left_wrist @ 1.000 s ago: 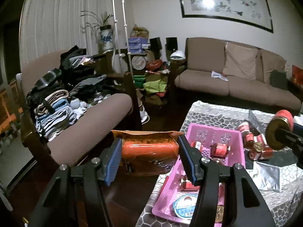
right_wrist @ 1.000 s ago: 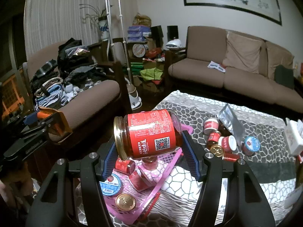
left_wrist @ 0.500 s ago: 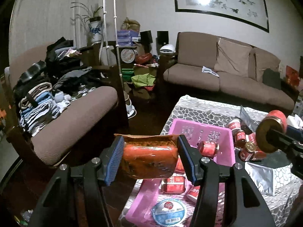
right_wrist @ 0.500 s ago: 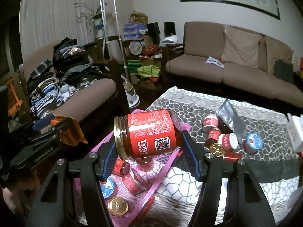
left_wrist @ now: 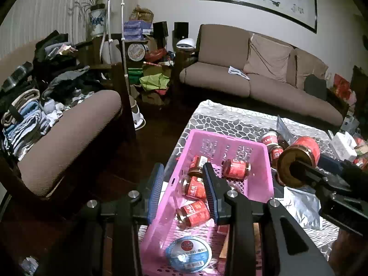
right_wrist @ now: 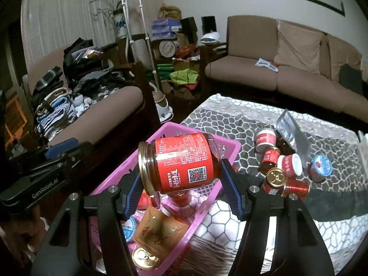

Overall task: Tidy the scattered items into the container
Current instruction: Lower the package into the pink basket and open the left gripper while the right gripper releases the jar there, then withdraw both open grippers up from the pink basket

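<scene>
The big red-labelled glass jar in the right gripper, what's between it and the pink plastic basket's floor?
In the right wrist view, smaller red jars and an orange packet lie below the big jar, inside the basket.

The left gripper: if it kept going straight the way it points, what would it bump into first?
Probably the small red-labelled jars lying in the pink plastic basket. The left gripper points down into it, jaws empty and shut as far as they go. Depth is hard to judge, so the basket's floor could come first.
</scene>
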Demonstrator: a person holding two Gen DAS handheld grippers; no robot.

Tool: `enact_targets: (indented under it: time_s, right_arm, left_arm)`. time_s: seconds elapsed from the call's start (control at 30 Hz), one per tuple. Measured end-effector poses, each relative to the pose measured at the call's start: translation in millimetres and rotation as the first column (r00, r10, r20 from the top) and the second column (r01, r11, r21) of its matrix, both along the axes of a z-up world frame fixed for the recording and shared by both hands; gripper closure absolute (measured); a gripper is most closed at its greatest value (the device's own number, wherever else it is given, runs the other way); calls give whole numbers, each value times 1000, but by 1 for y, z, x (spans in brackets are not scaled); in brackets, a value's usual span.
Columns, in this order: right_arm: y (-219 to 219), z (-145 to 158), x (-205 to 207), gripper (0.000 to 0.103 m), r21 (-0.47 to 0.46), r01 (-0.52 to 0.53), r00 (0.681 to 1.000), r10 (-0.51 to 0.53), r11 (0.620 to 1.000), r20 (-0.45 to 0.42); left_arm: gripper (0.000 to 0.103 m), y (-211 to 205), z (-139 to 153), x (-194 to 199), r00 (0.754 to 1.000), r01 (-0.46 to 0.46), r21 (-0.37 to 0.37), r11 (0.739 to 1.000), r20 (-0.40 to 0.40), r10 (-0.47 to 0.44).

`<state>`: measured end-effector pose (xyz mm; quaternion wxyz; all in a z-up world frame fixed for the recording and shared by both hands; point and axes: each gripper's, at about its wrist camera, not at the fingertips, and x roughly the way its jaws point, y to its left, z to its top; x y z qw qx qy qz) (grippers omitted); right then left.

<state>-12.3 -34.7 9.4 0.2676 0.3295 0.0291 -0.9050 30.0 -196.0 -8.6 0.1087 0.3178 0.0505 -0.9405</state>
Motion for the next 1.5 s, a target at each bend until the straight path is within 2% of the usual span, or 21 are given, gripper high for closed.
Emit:
enact_targets:
  time_s: [0.13,0.27,0.33,0.43,0.5,0.87,1.0,1.3,1.4,1.5]
  right_arm:
    - [-4,6,5,44,-19,-36,999,36,999,-11]
    - [-10,8,10,43,7,-56,998,56,998,-28]
    - [-12,9,11,39,5,-49,998,50,999,-26]
    - [-9,7,8,32,-7,-39,999,39,999,-7]
    - [-6,4,6,32,-8,-31,1000,31,999,2]
    - [7,3,0,31,-10,-1,1000,2,1000,8]
    - [13,4,0,27,-4,10,1000,-10,1000,2]
    - [50,12,-2,26,-7,78,997,-79,997,-9]
    - [70,17,-4,21,-18,111,994,-111,994,-5]
    - [92,22,-5,18,-28,151,988,-151,988,-4]
  left_arm:
    - [68,2,-1,2,1000,-9,-31,999,5,9]
    - [67,-2,-2,0,1000,-21,-40,999,17,22]
    - [65,-4,-3,0,999,-25,-38,999,20,26]
    - [51,-4,-2,0,1000,-24,-40,999,19,25]
    - [42,-2,-2,0,999,-29,-47,998,15,29]
    - [40,2,-2,-3,999,-23,-53,998,21,25]
    - [30,6,0,-4,1000,-20,-46,999,9,21]
    - [27,26,6,-10,1000,24,-33,999,-6,-25]
    - [21,38,8,-12,999,38,-32,999,-13,-39]
    - [21,48,11,-14,998,54,-27,998,-25,-55]
